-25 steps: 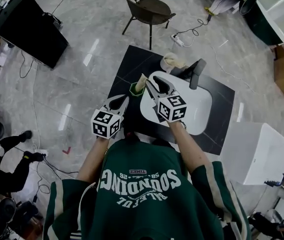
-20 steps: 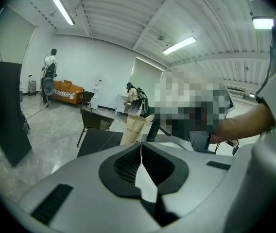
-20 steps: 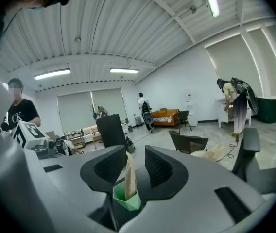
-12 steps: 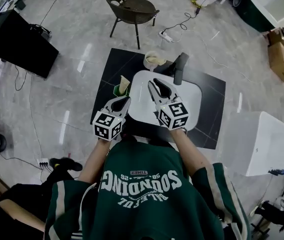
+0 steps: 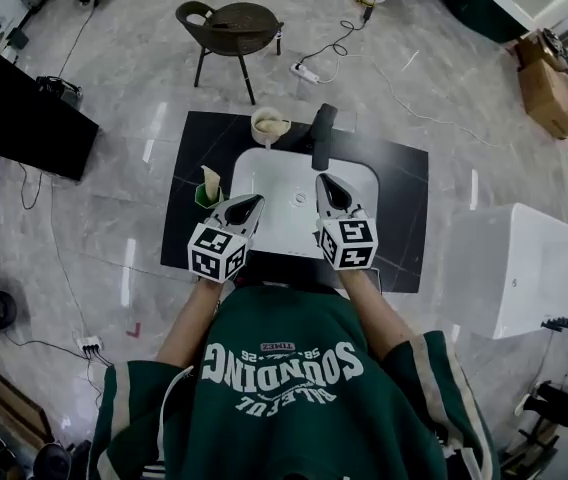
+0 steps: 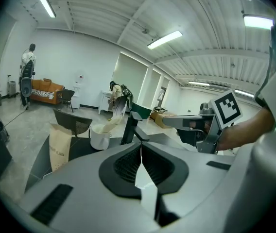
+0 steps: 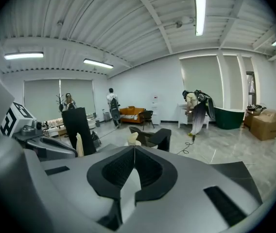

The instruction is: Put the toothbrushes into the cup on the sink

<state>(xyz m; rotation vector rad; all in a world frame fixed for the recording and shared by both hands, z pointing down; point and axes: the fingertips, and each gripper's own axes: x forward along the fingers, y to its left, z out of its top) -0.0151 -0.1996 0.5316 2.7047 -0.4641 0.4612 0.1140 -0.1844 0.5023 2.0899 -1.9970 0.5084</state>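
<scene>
A white cup point(image 5: 269, 125) stands on the black counter point(image 5: 404, 218) behind the white sink point(image 5: 364, 188), left of the black faucet point(image 5: 321, 134). Pale things stick up out of the cup point(image 6: 100, 136); I cannot tell that they are toothbrushes. My left gripper point(image 5: 254, 200) hovers over the sink's near left corner, shut and empty. My right gripper point(image 5: 322, 179) hangs over the basin's middle, in front of the faucet, shut with nothing between its jaws. In the right gripper view the cup point(image 7: 134, 139) shows just beyond the closed tips.
A cream pouch in a green holder point(image 5: 209, 185) stands on the counter left of the sink. A dark chair point(image 5: 229, 23) and a power strip with cables lie behind the counter. A white box point(image 5: 514, 268) stands to the right, a black cabinet point(image 5: 24, 118) to the left.
My right gripper's jaws have gone from open to shut, and it has drawn back from the sink's far left corner toward the basin's middle. The left gripper has stayed shut.
</scene>
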